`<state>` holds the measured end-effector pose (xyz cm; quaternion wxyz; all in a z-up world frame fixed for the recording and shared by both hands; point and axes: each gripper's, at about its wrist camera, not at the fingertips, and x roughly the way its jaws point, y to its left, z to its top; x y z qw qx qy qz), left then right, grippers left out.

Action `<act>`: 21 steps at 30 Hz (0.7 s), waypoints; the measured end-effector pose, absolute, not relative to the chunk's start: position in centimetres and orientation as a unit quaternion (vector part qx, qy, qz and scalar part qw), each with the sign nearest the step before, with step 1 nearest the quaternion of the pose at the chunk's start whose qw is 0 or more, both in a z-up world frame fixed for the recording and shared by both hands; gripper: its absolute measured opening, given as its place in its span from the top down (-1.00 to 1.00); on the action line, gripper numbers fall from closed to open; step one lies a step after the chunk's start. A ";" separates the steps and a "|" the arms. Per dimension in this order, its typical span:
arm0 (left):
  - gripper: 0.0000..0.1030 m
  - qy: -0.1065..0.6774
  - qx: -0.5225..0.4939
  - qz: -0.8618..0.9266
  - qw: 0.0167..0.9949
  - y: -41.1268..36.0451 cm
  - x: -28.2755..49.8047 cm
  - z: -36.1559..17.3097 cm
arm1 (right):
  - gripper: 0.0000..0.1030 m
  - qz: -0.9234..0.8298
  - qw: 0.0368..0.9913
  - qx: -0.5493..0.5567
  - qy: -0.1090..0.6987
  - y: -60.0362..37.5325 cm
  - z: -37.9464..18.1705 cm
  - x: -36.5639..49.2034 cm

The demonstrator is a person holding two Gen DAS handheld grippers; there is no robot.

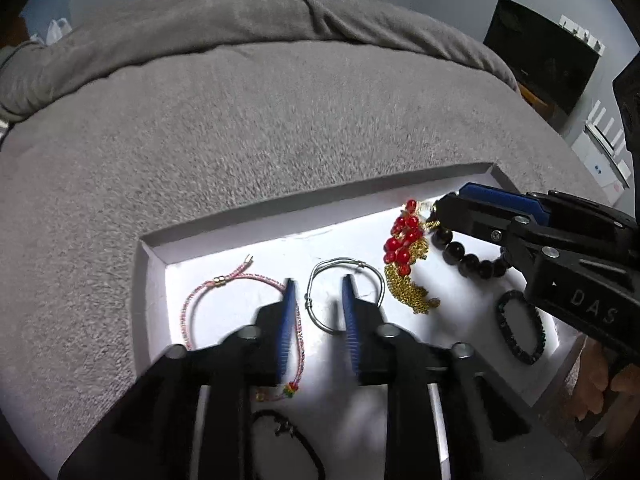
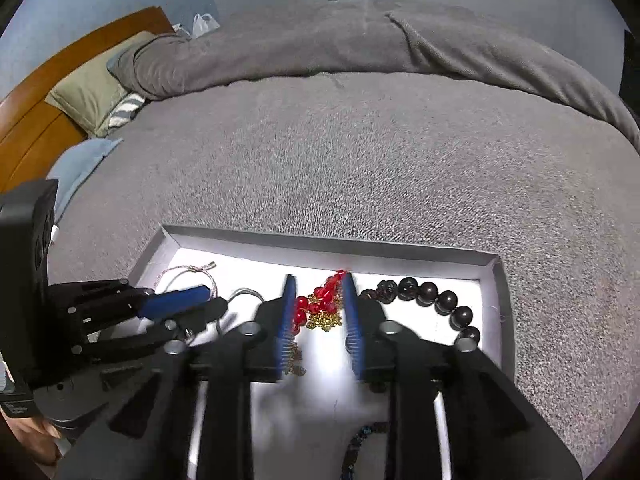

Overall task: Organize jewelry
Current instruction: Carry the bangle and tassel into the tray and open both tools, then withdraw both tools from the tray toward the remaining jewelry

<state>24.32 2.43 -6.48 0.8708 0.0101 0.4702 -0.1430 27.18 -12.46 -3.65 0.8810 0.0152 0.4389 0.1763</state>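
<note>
A white tray lies on the grey bed and holds jewelry. My left gripper is open above it, between a pink cord bracelet and a silver wire bangle. A red-bead and gold chain piece lies to the right, next to a black bead bracelet. My right gripper is open, its fingers either side of the red-bead and gold chain piece. The black bead bracelet lies just to its right. The right gripper also shows in the left wrist view.
A dark braided bracelet lies at the tray's right end and a thin black cord bracelet near the front. The grey blanket surrounds the tray. Pillows and a wooden headboard stand at far left.
</note>
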 end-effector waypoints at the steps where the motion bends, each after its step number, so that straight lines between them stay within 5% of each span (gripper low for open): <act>1: 0.50 0.468 0.009 -0.145 0.872 2.5 23.9 -6.1 | 0.48 0.175 0.882 0.018 0.437 -12.7 -3.4 26.9; 5: 0.42 0.446 0.004 -0.148 0.883 3.1 21.6 -4.1 | 0.42 0.176 0.889 0.043 0.421 -14.4 -1.5 24.9; 12: -0.14 0.423 0.004 -0.141 0.895 4.7 16.5 -2.1 | 0.06 0.173 0.901 0.077 0.391 -17.9 0.8 19.7; 21: -0.51 0.404 -0.001 -0.122 0.907 6.1 11.9 0.2 | -0.42 0.150 0.922 0.057 0.352 -19.5 3.5 14.2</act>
